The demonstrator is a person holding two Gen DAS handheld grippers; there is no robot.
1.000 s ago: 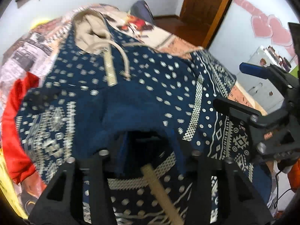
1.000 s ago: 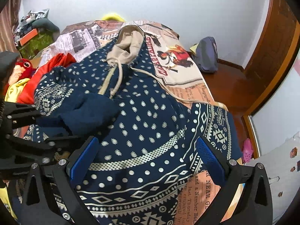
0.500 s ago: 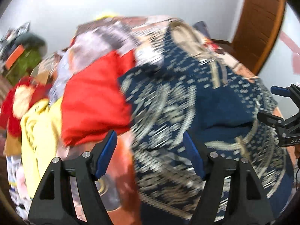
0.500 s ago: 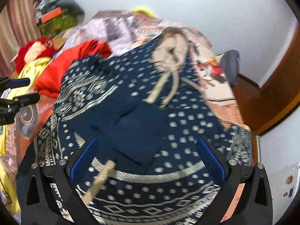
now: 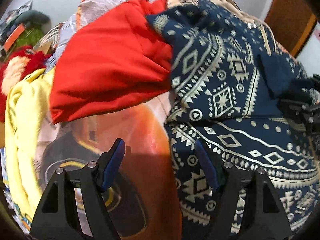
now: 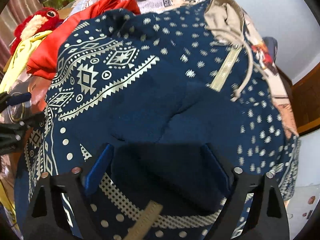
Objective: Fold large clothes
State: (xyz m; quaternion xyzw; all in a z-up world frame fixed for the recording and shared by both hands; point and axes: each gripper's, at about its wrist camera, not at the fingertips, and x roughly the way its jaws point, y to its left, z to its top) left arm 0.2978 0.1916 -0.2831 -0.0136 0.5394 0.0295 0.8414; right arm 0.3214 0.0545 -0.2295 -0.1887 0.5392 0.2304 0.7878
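One navy-blue hooded pullover with a cream geometric and dotted print (image 6: 160,92) lies spread over a bed covered by a printed picture bedspread (image 5: 140,132). Its beige-lined hood (image 6: 224,22) is at the upper right of the right wrist view and its hem band runs along the bottom edge, so the long axis goes from the bottom of that frame up and to the right. One sleeve, the part with the star-and-diamond pattern, is folded across the chest in the left half of that view.

The right gripper (image 6: 158,172) is apart, its blue pads straddling a plain navy fold just above the hem band; nothing is clamped. The left gripper (image 5: 160,166) is also apart, low in the left wrist view, with its left pad over bare bedspread and its right pad at the pullover's side edge, which fills the right half of that frame. The left one looks the nearer to that side edge, the right one to the hem, so a hem-to-hood fold would likely start there.

Beside the pullover, at the upper left of both views, lie one red garment (image 5: 112,60), one pale yellow garment (image 5: 24,120) and one red plush toy (image 6: 38,22)
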